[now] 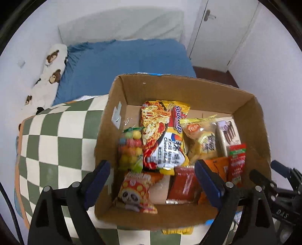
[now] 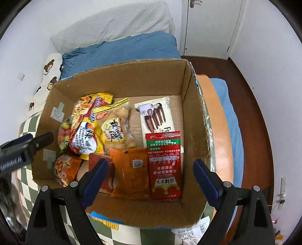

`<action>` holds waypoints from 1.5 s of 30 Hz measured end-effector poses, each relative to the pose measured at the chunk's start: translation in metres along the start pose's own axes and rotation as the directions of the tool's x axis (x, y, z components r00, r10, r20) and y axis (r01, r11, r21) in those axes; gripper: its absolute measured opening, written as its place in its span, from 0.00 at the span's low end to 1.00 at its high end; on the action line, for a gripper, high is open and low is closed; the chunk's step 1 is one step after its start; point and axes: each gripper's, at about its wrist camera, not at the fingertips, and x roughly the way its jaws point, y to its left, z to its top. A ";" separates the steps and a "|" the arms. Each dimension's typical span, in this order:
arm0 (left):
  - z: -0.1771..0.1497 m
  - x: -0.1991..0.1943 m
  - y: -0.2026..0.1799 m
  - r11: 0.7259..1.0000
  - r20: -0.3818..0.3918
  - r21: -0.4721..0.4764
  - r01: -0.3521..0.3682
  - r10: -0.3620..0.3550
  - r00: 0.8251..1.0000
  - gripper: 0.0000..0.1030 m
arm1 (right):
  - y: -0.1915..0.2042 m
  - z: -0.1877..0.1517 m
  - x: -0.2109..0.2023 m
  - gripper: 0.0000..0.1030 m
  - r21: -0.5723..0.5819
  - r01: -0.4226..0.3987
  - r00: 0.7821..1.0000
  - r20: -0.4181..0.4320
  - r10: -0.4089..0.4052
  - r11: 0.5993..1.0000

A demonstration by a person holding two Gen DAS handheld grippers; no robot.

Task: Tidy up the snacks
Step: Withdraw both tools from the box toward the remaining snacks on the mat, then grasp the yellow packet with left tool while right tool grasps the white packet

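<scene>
Cardboard box (image 2: 143, 75) (snacks inside); grippers apart.

Clearly a home bedroom: a bed under a rumpled blue sheet (image 1: 122, 62), a white quilted pillow (image 2: 117, 22) at its head, a white cushion printed with brown bears (image 1: 50, 75) against the white wall, a green-and-cream checkered blanket (image 1: 56, 145), a white door with a metal lever handle (image 1: 207, 15), dark wooden floor (image 2: 251, 94).

Black angular claw (image 1: 152, 181) arms, blue finger pads (image 2: 94, 179) (silver screw heads at pivots)
</scene>
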 end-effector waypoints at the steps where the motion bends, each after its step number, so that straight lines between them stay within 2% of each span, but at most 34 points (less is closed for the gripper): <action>1: -0.006 -0.007 0.000 1.000 0.015 -0.002 0.001 -0.001 1.000 0.89 | 0.002 -0.003 -0.005 0.90 -0.004 0.000 1.000 0.013 0.000 1.000; 6: -0.027 -0.042 0.001 1.000 0.088 -0.004 -0.004 0.004 0.996 0.89 | 0.014 -0.020 -0.031 0.90 -0.023 0.001 0.997 0.075 0.001 1.000; 13: -0.049 -0.092 -0.004 0.999 0.198 0.026 -0.024 0.018 0.980 0.89 | 0.022 -0.043 -0.079 0.90 -0.023 -0.007 0.986 0.168 0.011 1.000; 20: -0.066 -0.128 -0.008 0.999 0.257 0.033 -0.017 0.008 0.966 0.89 | 0.028 -0.064 -0.119 0.90 -0.017 -0.029 0.973 0.228 0.032 0.999; 25: -0.079 -0.138 -0.008 1.000 0.263 0.024 -0.008 0.001 0.965 0.89 | 0.030 -0.079 -0.138 0.90 -0.014 -0.043 0.966 0.254 0.045 0.999; 31: -0.101 -0.126 -0.011 1.000 0.194 0.006 0.008 -0.009 0.981 0.89 | 0.021 -0.096 -0.144 0.91 0.008 -0.076 0.968 0.242 0.071 0.997; 33: -0.111 -0.116 -0.015 1.000 0.150 -0.004 0.022 -0.021 0.988 0.89 | 0.009 -0.105 -0.139 0.93 0.037 -0.093 0.972 0.221 0.083 0.995; 36: -0.124 -0.086 -0.022 1.000 0.045 -0.012 0.028 -0.027 0.999 0.89 | -0.012 -0.118 -0.126 0.93 0.080 -0.095 0.979 0.186 0.078 0.992; 39: -0.132 -0.056 -0.032 0.999 -0.037 0.009 0.039 -0.038 0.999 0.89 | -0.041 -0.133 -0.100 0.93 0.139 -0.086 0.991 0.118 0.070 0.987; 40: -0.135 -0.041 -0.037 0.999 -0.078 0.020 0.033 -0.032 0.996 0.89 | -0.049 -0.136 -0.092 0.93 0.151 -0.081 0.993 0.098 0.067 0.985; 45: -0.140 0.007 -0.048 0.998 -0.185 0.012 0.062 -0.058 0.981 0.89 | -0.098 -0.153 -0.036 0.93 0.240 -0.029 0.998 -0.041 0.040 0.970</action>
